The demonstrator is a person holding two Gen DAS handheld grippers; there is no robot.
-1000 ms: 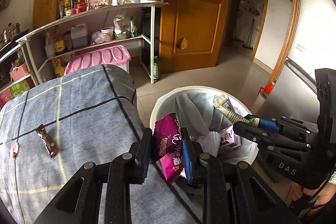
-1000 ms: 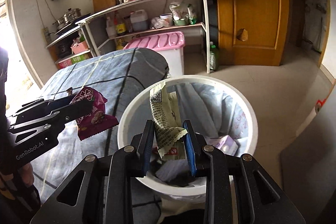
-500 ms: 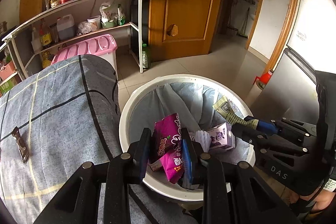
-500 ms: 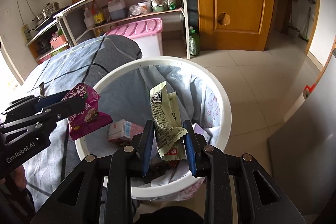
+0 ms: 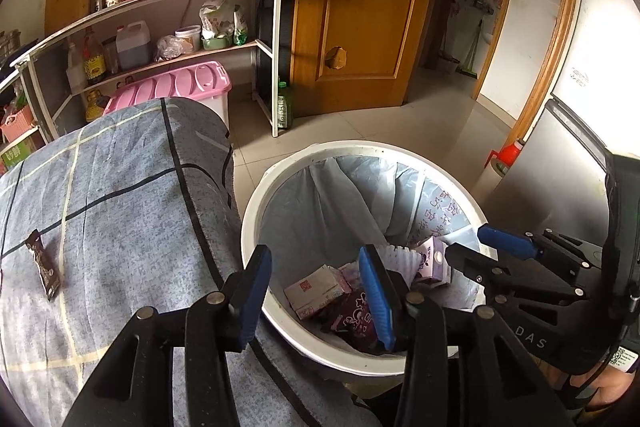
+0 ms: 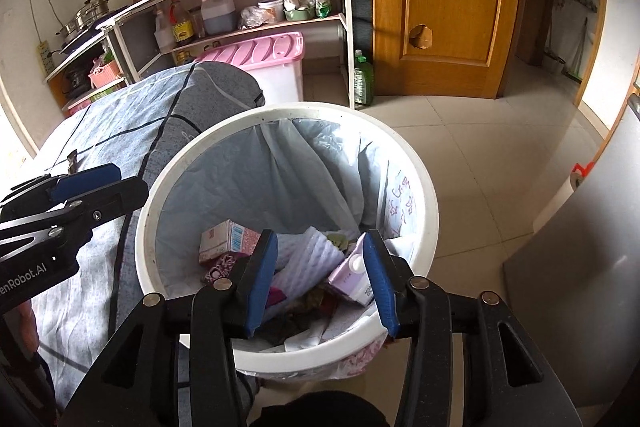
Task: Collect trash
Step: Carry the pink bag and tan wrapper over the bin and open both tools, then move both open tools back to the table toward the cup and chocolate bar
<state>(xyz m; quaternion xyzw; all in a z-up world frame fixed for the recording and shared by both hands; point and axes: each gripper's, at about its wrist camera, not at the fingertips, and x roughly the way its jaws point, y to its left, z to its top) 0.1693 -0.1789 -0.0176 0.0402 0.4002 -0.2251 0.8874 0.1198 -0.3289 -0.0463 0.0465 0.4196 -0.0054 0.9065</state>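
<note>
Trash bin [image 5: 256, 227] now holds the purple wrapper [image 5: 352, 319], left gripper [image 5: 316, 295] and right gripper [image 6: 320, 279] empty above it, jaws just opened, green wrapper dropped from sight

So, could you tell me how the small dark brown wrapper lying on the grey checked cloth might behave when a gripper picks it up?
The small dark brown wrapper lies flat and thin, so it is probably light and floppy. Its crinkled film may slip, and pads could pinch the grey checked cloth beneath.
</note>
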